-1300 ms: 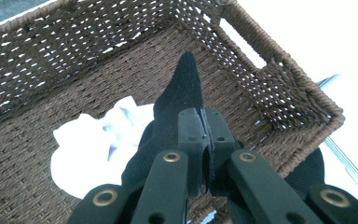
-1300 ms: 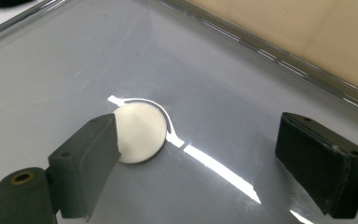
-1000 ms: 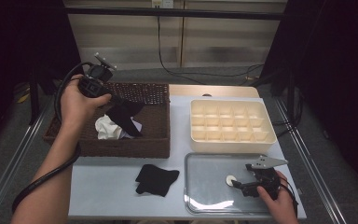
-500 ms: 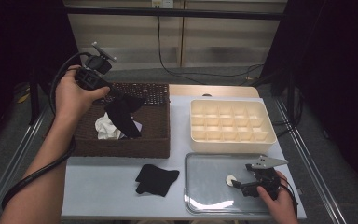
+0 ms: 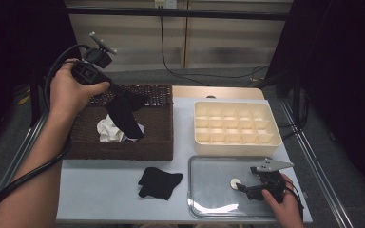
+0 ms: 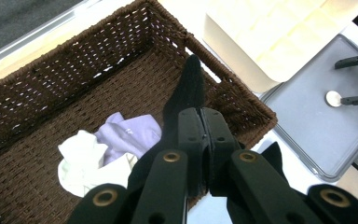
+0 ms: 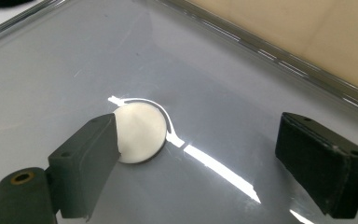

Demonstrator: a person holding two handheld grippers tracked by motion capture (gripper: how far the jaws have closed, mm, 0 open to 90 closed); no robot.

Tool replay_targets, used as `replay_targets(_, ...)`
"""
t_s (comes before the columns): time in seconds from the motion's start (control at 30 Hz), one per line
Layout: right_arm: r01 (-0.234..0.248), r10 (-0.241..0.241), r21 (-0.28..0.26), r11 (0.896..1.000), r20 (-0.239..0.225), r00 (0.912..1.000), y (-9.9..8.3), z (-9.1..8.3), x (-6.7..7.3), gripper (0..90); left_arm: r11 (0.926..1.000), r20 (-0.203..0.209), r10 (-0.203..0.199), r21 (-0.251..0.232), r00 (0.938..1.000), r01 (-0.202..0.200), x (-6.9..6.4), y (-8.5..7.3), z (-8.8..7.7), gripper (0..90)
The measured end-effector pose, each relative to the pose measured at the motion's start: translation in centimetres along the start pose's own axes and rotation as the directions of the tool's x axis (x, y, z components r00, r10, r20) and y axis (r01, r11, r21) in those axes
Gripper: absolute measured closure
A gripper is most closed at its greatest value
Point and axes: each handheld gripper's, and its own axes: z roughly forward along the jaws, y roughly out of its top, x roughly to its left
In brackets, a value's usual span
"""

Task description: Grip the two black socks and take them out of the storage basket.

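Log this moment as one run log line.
left gripper: shut on black fabric sock above brown wicker basket | right gripper: open beside white round disc on grey metal tray

Pale grey rectangular table top under light from above, glare on its surface. Light wooden strip along table's far edge. Beyond it, beige horizontally slatted wall panels with dark horizontal bar across top. Black cable hanging down panels onto grey floor. Dark black surroundings left and right. Metal rails flanking table's side edges.
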Motion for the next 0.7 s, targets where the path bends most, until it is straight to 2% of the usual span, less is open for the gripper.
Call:
replay_targets(0.2,0.0,0.0,0.0,1.0,0.0,1.0,0.0,0.0,0.0,12.7,0.9998,0.004,0.013,-0.017,0.9999,-0.013,-0.7,0.3,-0.9,87.7)
replay_targets(0.7,0.0,0.0,0.0,1.0,0.0,1.0,0.0,0.0,0.0,12.7,0.9987,0.045,0.043,-0.03,0.998,-0.042,-2.2,-0.1,-1.7,87.7)
